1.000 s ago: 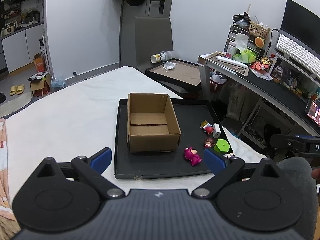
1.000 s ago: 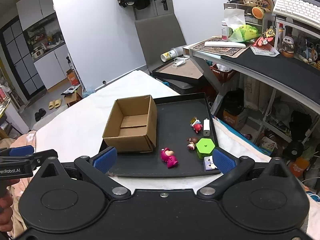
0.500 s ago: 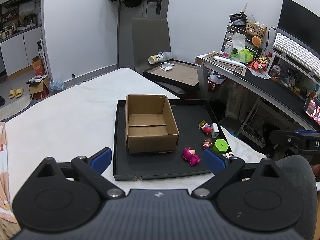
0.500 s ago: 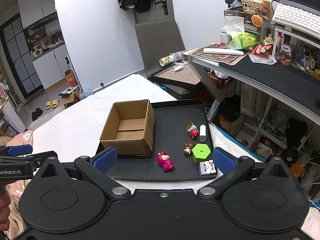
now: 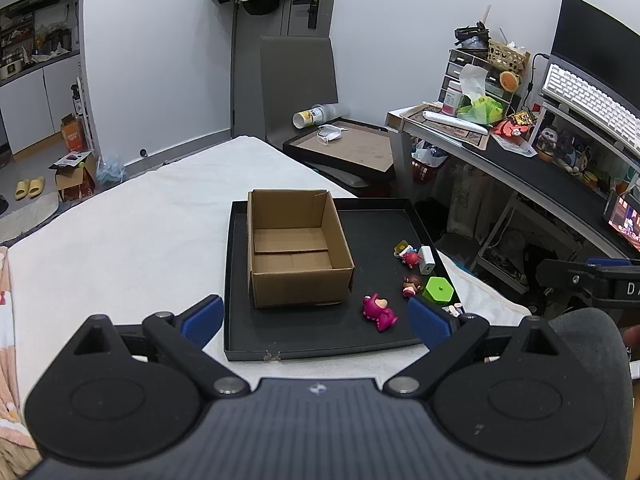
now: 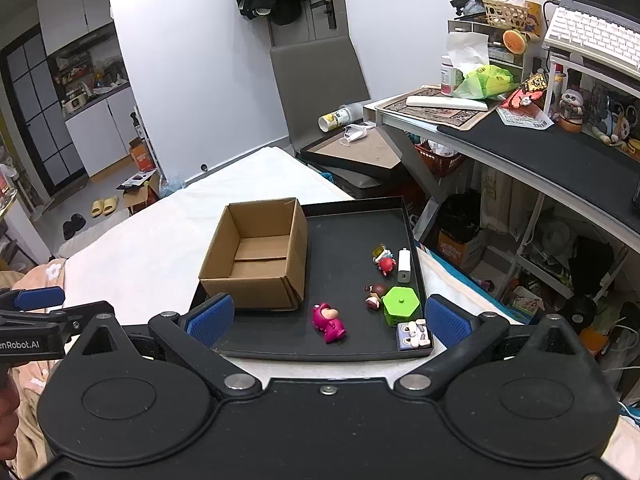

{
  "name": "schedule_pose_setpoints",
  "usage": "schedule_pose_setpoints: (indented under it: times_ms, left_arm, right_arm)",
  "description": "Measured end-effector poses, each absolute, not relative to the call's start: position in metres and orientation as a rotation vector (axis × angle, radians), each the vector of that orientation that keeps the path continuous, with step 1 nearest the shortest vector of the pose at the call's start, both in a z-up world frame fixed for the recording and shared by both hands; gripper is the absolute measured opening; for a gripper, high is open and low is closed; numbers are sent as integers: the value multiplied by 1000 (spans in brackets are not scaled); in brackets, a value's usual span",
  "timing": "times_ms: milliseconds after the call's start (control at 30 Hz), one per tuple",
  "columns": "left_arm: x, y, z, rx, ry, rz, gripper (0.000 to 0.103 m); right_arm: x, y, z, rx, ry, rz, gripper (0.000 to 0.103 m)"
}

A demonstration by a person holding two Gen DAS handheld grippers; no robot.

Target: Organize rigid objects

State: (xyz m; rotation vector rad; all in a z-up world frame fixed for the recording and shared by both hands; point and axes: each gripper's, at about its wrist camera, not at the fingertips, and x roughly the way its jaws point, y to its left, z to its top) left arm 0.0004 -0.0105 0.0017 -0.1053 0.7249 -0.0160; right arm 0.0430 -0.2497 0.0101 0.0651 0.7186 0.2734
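While both hand-held grippers are hovering short of the bed point(image 5: 120, 240), nothing is being carried yet, so the step in hand looks like choosing a first toy and approaching it cleanly. On the bed's white cover a black tray point(image 5: 236, 320) is lying, and a cardboard box point(image 5: 296, 248) is standing open and empty on its left half, the likely place for everything else.

The left hand-held gripper point(image 5: 316, 320) is sitting with its blue pads spread wide, lined up roughly with the box front. The right hand-held gripper point(image 6: 326, 320) is likewise gaping, empty, and facing the loose toys on the tray's right half, so it seems the better one to reach.

Among those toys, the green hexagonal block point(image 6: 401, 305) is standing near the right rim, with a small brown-haired figure point(image 6: 374, 295) just beside it and a small white and blue toy point(image 6: 414, 334) crowding the near corner. Farther back, a white charger point(image 6: 404, 265) is lying beside a red figure point(image 6: 385, 261).

The pink figure point(image 6: 330, 322) is lying apart from the rest, nearest the box, making it the easiest start: coming down from above with the pads straddling its body should be avoiding nudging the neighbours or the tray rim.
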Motion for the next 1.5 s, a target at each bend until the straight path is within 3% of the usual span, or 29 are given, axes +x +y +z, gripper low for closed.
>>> schedule_pose_setpoints:
  times_ms: [1500]
  left_arm:
    - [22, -15, -34, -126, 781, 7, 98]
  right_arm:
    - [65, -271, -22, 119, 756, 228, 103]
